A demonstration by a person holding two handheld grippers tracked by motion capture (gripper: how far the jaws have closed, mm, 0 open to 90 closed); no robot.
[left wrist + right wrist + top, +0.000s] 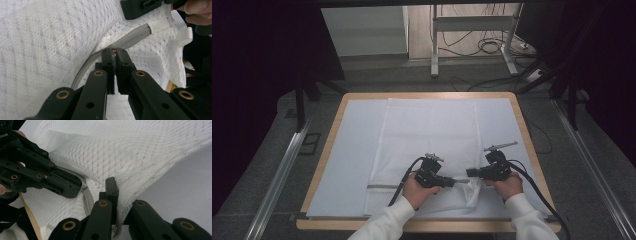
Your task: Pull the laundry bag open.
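Two grippers work the near right corner of a white mesh laundry bag point(427, 135) that lies flat on the white sheet point(347, 150) covering the table point(332, 125). Starting at your left: the left gripper point(458, 181) has its jaws pressed together on the small metal zipper pull point(114, 50), which sits on the grey zipper point(130, 40) running along the bag's edge. In the left gripper view the white end tab point(158, 25) of the zipper lies just beyond the pull, toward the corner. Moving right: the right gripper point(470, 173) has its jaws pinched on the mesh fabric at the corner itself, lifting that corner slightly off the sheet while the rest of the bag stays flat. The step in hand appears to be operating the zipper, with your right hand anchoring the bag. For the next move, hold the right grip steady and taut, then draw the pull along the zipper line, keeping it straight so that mesh does not snag.
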